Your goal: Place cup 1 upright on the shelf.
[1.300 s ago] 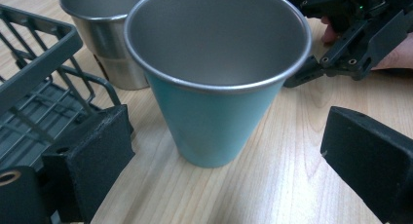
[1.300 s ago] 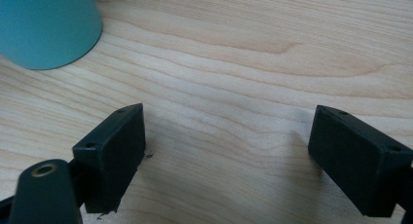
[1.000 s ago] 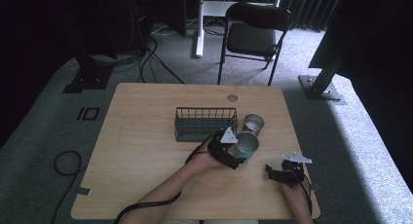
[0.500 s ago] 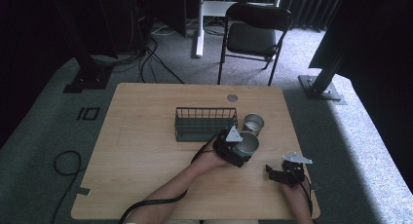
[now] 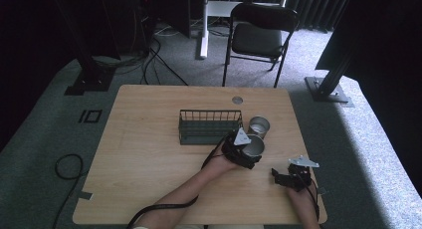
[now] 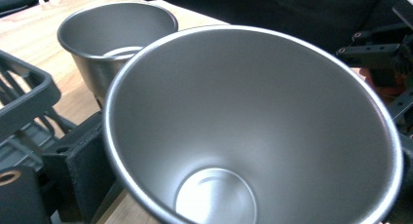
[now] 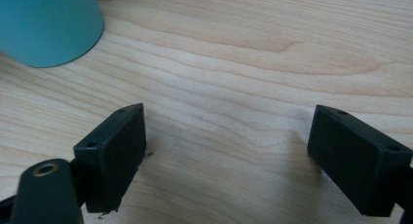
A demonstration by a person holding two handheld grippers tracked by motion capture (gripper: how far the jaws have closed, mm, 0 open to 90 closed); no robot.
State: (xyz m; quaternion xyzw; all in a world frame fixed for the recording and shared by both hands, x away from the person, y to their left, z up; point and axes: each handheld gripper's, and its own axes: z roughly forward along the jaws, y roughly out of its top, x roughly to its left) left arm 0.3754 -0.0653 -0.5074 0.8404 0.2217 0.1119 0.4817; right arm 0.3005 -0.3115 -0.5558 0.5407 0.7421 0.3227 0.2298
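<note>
The left tongs [image 5: 247, 152] pinch a steel cup [image 6: 253, 131] beside a second cup [image 5: 259, 125], toward the desk's [image 5: 149, 139] right edge. The right tongs [image 7: 229, 156] are spread wide and empty, low over the wood near the front right corner.

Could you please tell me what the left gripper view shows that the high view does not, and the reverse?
Left gripper view: the empty inside of the near cup, down to its bottom. High view: the folding chair, the person's forearm, and the whole table. Shared: the near cup at the left tongs, the far cup, the wire basket and the right tongs.
</note>
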